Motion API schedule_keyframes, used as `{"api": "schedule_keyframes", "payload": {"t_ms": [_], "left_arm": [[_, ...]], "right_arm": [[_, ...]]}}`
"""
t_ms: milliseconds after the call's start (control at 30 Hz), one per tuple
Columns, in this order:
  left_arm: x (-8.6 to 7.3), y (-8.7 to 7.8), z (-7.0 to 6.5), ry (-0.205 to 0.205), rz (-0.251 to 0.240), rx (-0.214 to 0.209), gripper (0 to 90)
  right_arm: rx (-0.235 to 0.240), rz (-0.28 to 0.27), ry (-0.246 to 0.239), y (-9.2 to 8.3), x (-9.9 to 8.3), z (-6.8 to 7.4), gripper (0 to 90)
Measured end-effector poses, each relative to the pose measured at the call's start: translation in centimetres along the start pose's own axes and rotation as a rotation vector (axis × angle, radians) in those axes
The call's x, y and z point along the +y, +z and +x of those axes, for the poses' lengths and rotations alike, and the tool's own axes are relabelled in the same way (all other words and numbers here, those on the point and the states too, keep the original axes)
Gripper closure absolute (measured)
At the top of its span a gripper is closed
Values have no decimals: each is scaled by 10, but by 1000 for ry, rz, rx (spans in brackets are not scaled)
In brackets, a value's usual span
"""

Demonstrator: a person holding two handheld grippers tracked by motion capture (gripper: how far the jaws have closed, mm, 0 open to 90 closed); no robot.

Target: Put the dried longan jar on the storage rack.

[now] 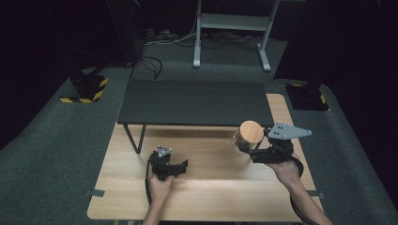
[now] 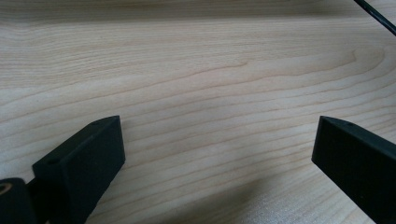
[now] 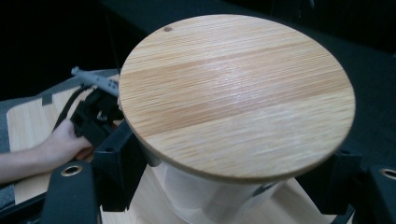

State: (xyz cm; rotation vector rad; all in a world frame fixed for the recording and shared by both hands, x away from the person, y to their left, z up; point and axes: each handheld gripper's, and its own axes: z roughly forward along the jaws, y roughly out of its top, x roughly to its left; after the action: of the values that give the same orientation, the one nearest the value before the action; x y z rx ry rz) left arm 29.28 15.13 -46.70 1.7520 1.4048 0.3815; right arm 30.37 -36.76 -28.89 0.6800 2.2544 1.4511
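Jar [image 1: 247, 138] in R hand-held gripper [image 1: 248, 149] (lidded)

A clear jar [image 3: 196, 196] with a round, pale wooden lid [image 3: 236, 93] closed on top hangs above the right part of the light wood counter [image 1: 202, 187], clamped just under the lid in the right claw [image 1: 247, 149], near the dark shelf [image 1: 195, 101].

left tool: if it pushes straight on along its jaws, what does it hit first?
Most likely the bare wooden table. The left tool has open jaws with nothing between them, and the left gripper view looks along them onto wood grain alone. How steeply it points down is unclear.
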Motion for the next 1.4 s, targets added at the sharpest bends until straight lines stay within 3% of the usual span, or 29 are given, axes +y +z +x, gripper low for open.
{"api": "schedule_keyframes", "payload": {"t_ms": [400, 567, 967, 1267, 1400], "left_arm": [[0, 0, 0, 1, 0, 0, 26], [0, 0, 0, 1, 0, 0, 26], [0, 0, 2, 2, 2, -3, 26], [0, 0, 1, -2, -2, -3, 26], [0, 0, 2, -3, -2, -5, 26]], "right_arm": [[-7, 5, 8, 16, 45, -23, 251], [-30, 20, 17, 32, 66, -34, 251], [-88, 87, 76, 70, 82, -53, 250], [-109, 136, 93, 89, 84, -59, 251], [-112, 133, 92, 90, 83, -60, 250]]}}
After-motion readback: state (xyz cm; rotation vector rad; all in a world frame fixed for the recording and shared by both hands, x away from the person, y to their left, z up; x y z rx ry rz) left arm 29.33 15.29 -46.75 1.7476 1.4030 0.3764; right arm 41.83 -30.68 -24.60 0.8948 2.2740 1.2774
